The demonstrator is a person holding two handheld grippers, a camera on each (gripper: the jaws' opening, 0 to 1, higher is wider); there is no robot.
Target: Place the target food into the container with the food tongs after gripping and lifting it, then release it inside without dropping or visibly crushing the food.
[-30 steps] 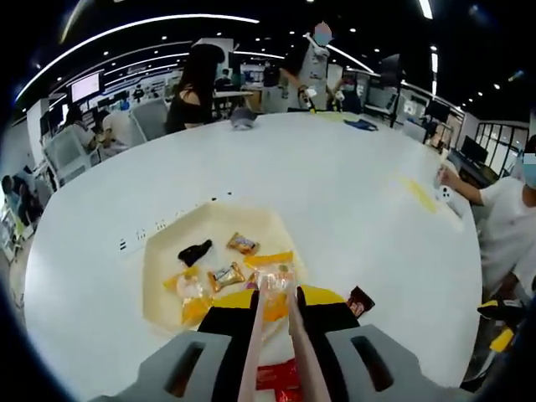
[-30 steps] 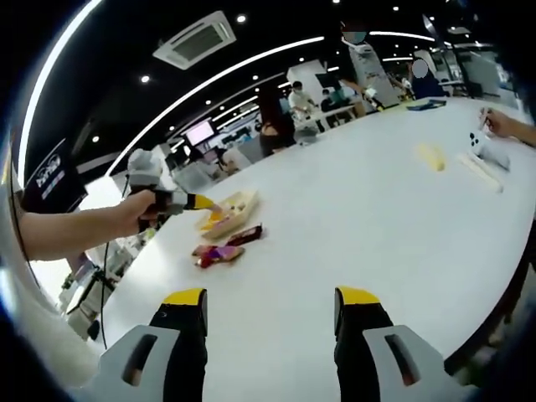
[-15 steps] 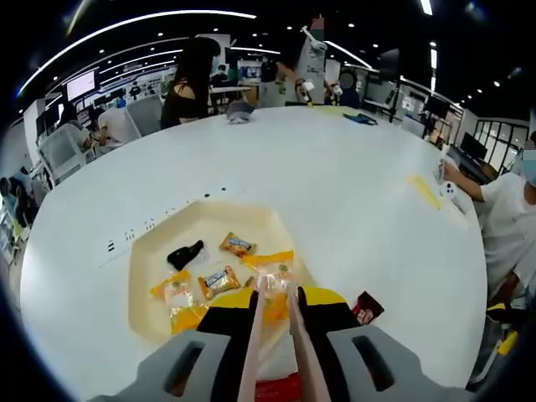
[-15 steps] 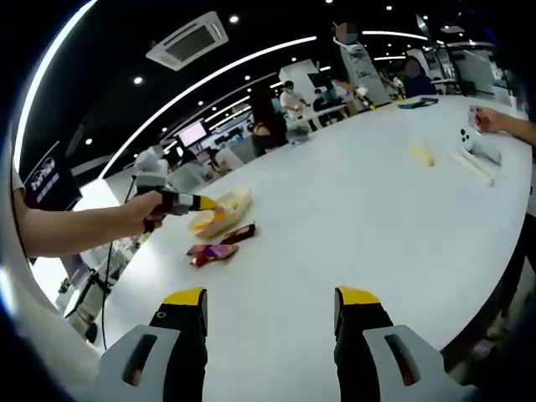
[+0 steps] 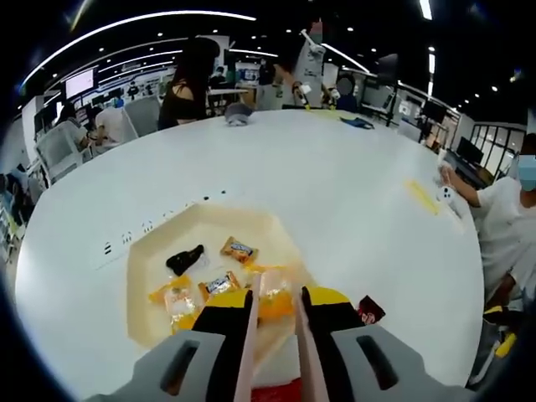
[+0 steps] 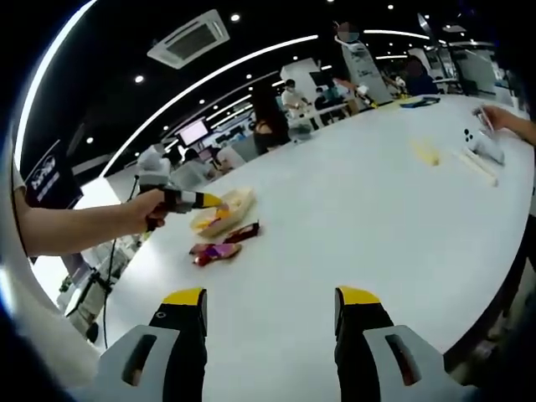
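- Your tongs (image 5: 249,335) now stand wide, arms parted at the tips; half a second ago they were pinched narrow on the orange packet (image 5: 274,283)
- That packet now lies between the open tips, looks let go, in the tray (image 5: 243,222) near its 5 o'clock edge; whether it fully rests on the floor I cannot tell
- Your left gripper (image 5: 274,306) clamps the tongs' handles
- Judgement: release done or nearly so, no crushing seen; back the tongs out without dragging it
- Other snacks in the tray at 9 to 11 o'clock of the tips, black packet (image 5: 185,258) furthest
- Dark wrapper (image 5: 368,310) at 3 o'clock, outside the tray on the table
- Your right gripper (image 6: 272,306) hovers idle, jaws spread, holding nothing
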